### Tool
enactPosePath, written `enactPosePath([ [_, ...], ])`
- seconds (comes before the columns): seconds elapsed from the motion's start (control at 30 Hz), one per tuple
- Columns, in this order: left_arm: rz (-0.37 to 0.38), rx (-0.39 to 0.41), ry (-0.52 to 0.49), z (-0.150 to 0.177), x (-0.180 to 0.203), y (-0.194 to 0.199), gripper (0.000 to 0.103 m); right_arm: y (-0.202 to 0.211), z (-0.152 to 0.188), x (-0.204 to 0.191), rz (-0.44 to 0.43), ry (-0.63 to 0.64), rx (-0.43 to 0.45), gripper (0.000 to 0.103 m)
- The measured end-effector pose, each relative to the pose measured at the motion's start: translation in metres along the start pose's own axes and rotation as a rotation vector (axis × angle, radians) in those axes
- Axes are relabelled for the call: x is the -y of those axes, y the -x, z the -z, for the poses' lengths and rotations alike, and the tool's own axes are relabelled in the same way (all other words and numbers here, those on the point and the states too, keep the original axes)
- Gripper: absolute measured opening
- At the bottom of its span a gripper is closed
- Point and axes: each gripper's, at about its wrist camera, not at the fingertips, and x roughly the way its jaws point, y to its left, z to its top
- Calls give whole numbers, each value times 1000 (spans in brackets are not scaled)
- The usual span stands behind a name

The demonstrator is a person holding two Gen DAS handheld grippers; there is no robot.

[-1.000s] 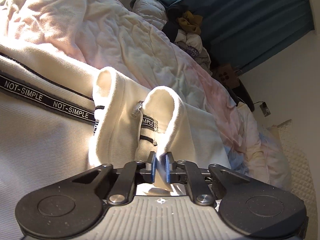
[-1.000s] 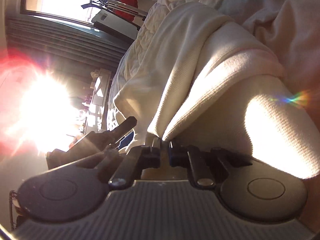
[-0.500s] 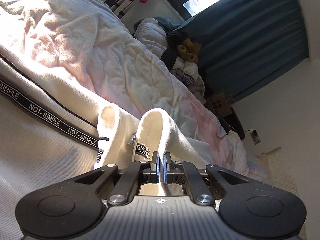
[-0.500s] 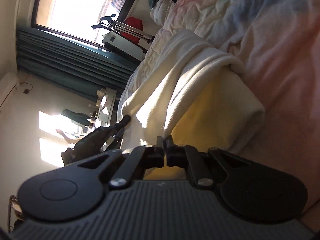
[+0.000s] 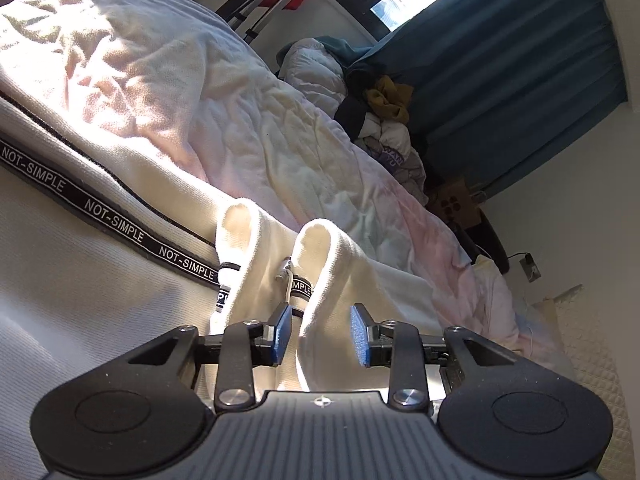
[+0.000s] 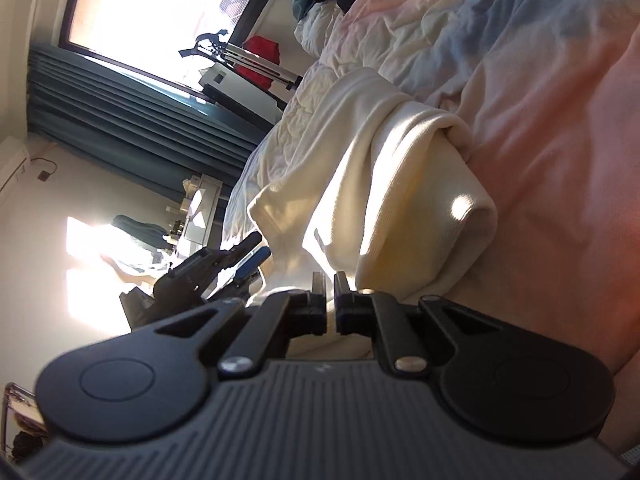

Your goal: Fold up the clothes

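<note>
A cream zip-up garment (image 5: pixel 92 296) with a black "NOT-SIMPLE" band lies on the bed. In the left wrist view its collar (image 5: pixel 324 248) stands up in two lobes beside a metal zip pull (image 5: pixel 285 271). My left gripper (image 5: pixel 320 334) is open, and one collar lobe sits loose between its blue pads (image 5: pixel 359 334). The right wrist view shows the garment's folded bulk (image 6: pixel 404 200) draped on the bedding. There my right gripper (image 6: pixel 330 300) is shut on a thin edge of that cloth. The left gripper (image 6: pixel 244 268) shows at the left of that view.
Wrinkled pink and white bedding (image 5: pixel 224 120) covers the bed. A heap of other clothes (image 5: pixel 380 116) lies at its far end before teal curtains (image 5: pixel 500 80). A drying rack (image 6: pixel 248 64) and a bright window (image 6: pixel 152 8) stand beyond the bed.
My left gripper has let go of the collar and opened wide. Both grippers have come down, laying the garment's fold on the bed; the right one still pinches the cloth.
</note>
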Motion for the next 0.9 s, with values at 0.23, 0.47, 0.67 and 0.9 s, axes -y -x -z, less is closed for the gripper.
enactPosePath([
  [0.23, 27, 64, -139, 34, 43, 58, 45, 19, -35, 36, 16, -199, 83, 14],
  [0.47, 153, 33, -293, 95, 110, 77, 51, 9, -45, 64, -82, -404, 39, 43],
  [0.67, 141, -160, -451, 169, 150, 29, 53, 2, -57, 84, -114, -582, 61, 42],
  [0.9, 88, -197, -498, 225, 150, -35, 53, -17, -69, 102, -100, -680, 64, 42],
])
